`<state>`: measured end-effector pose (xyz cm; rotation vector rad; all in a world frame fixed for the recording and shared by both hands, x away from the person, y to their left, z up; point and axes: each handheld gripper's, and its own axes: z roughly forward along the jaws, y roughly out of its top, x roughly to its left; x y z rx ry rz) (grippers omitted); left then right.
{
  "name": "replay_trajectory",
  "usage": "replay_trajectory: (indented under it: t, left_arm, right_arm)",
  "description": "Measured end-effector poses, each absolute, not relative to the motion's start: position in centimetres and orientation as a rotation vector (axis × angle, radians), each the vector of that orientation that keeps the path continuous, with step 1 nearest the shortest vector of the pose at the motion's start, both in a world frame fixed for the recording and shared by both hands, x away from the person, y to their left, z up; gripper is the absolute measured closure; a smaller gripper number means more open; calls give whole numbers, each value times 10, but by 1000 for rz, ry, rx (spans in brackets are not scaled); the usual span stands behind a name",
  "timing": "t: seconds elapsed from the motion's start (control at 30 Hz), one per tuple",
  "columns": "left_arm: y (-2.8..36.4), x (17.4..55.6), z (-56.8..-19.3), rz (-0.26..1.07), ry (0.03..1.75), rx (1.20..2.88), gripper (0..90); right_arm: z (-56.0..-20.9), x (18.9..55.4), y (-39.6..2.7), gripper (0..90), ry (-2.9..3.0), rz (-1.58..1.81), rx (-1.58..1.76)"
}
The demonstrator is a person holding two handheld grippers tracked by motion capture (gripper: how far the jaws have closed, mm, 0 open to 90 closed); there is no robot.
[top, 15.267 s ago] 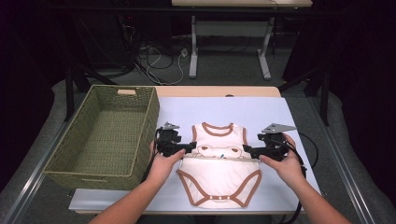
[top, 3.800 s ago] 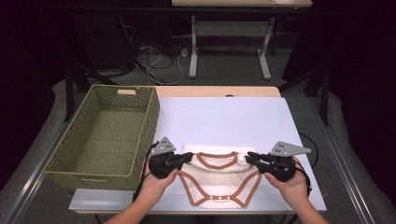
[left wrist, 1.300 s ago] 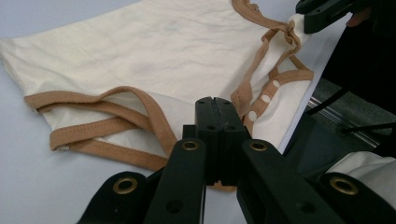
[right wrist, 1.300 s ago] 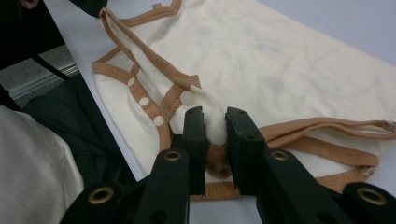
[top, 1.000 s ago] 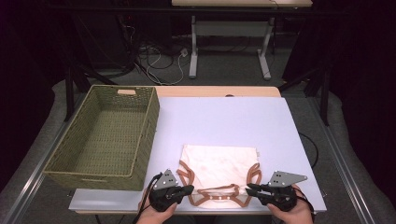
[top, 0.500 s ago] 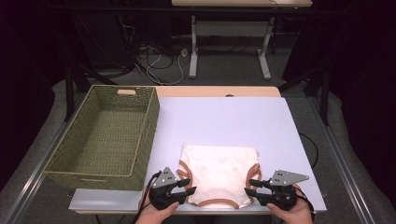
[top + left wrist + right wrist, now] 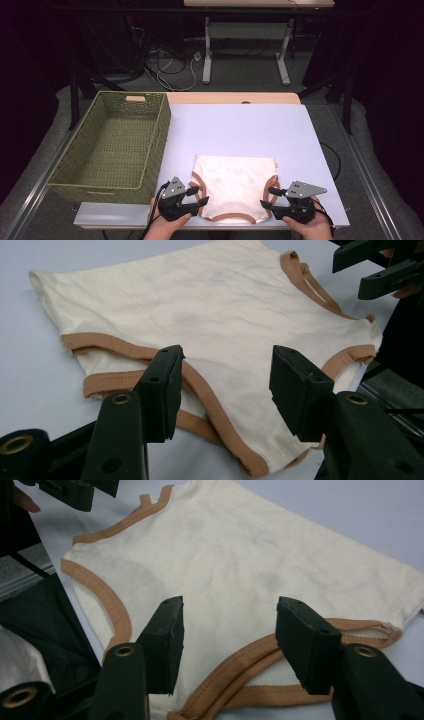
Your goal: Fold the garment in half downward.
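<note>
A cream baby bodysuit (image 7: 235, 182) with tan trim lies folded flat on the white table (image 7: 240, 125), close to the front edge. My left gripper (image 7: 200, 196) sits at its near left corner and is open. The jaws have just been opening, and the trimmed edge (image 7: 200, 385) lies loose on the table between them, touched by neither pad. My right gripper (image 7: 267, 197) is at the near right corner, also open after just opening, with the bodysuit's trimmed leg edge (image 7: 250, 665) lying free under the gap. Each gripper view shows the other gripper farther off, the right gripper (image 7: 380, 265) and the left gripper (image 7: 75, 487).
A green woven basket (image 7: 112, 145) stands on the left part of the table, its near right corner close to my left gripper. The table's front edge runs just under both hands. White table surface stretches behind the bodysuit.
Both grippers have let go of the bodysuit's trimmed edge and their jaws have opened. The bodysuit now lies folded and flat, and the hands have hardly shifted.
</note>
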<state>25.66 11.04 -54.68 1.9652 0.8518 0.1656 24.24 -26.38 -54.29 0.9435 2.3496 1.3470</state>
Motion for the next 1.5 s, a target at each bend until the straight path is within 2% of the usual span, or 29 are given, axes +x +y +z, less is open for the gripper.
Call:
replay_trajectory:
  t: [0.33, 0.47, 0.6, 0.8, 1.0, 1.17, 1.5]
  left_arm:
    - [117, 265, -549, 195, 907, 1953, 441]
    - [120, 268, -549, 172, 924, 1934, 413]
    - [123, 270, -550, 158, 955, 1926, 400]
    - [126, 274, -551, 175, 1010, 1905, 272]
    - [127, 277, -551, 202, 1061, 1877, 238]
    - [126, 278, -549, 182, 1067, 1874, 178]
    - [113, 288, -538, 145, 1014, 1917, 119]
  right_arm:
    - [-544, 248, -268, 192, 2298, 1354, 1098]
    - [-545, 248, -266, 146, 2279, 1319, 1143]
    - [-547, 249, -265, 137, 2254, 1308, 1159]
    - [-547, 251, -266, 128, 2259, 1301, 1166]
    - [-548, 251, -268, 141, 2229, 1293, 1166]
    - [-547, 253, -271, 142, 2211, 1319, 1199]
    - [-537, 257, -266, 167, 2242, 1288, 1175]
